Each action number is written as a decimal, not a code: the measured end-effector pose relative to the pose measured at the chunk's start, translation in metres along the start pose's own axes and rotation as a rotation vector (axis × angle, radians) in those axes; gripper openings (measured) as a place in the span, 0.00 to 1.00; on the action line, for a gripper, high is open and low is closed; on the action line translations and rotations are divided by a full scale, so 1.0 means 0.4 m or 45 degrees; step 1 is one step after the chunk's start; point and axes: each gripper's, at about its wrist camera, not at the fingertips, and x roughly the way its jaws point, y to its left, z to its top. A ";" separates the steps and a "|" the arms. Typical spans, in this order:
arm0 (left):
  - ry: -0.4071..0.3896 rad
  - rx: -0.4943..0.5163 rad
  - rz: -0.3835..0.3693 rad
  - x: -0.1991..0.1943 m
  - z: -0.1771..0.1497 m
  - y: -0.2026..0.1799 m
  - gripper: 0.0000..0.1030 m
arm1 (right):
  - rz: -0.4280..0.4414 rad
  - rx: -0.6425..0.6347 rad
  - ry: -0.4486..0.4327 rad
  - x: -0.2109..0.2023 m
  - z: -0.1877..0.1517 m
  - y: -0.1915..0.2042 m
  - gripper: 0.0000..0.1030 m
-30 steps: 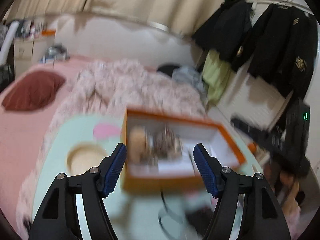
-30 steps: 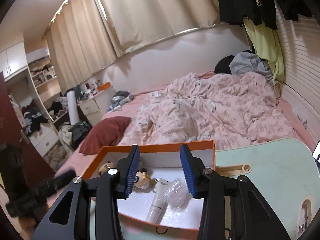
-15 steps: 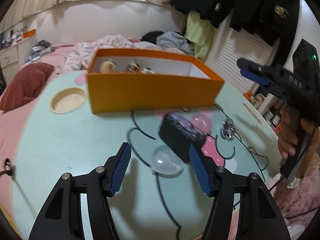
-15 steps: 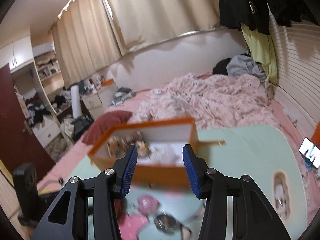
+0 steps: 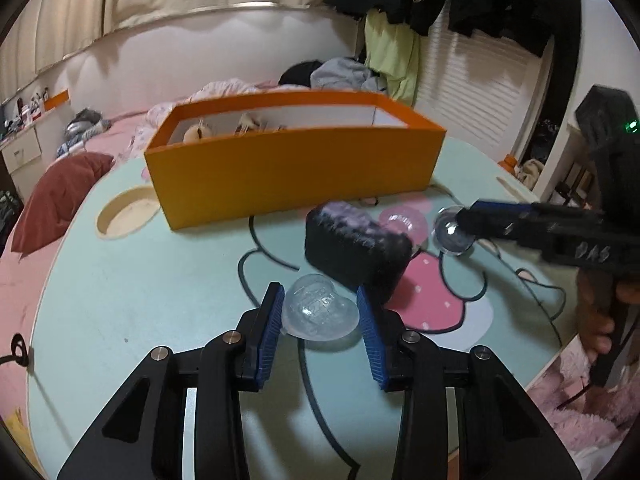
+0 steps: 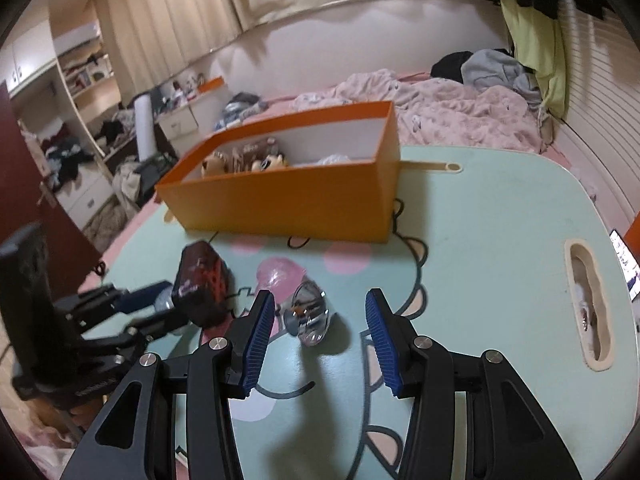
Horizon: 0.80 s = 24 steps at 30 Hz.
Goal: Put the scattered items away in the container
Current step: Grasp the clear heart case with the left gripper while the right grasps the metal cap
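lying between left gripper: clear capsule

An orange box with white inside walls is sitting on the table, holding small toys. A clear plastic ball is lying in front of it. A dark boxy thing, maybe a pouch, is resting just beside the ball. A shiny clear ball and a pink ball are lying nearby.
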 end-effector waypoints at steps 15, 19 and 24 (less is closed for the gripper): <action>-0.036 -0.042 -0.032 -0.025 0.015 0.022 0.38 | -0.129 -0.083 0.055 0.045 -0.012 0.034 0.28; -0.047 -0.050 -0.036 -0.029 0.017 0.026 0.38 | -0.117 -0.070 0.029 0.035 -0.013 0.031 0.26; -0.068 -0.080 -0.041 -0.041 0.027 0.045 0.38 | -0.082 -0.046 -0.031 0.011 -0.007 0.024 0.26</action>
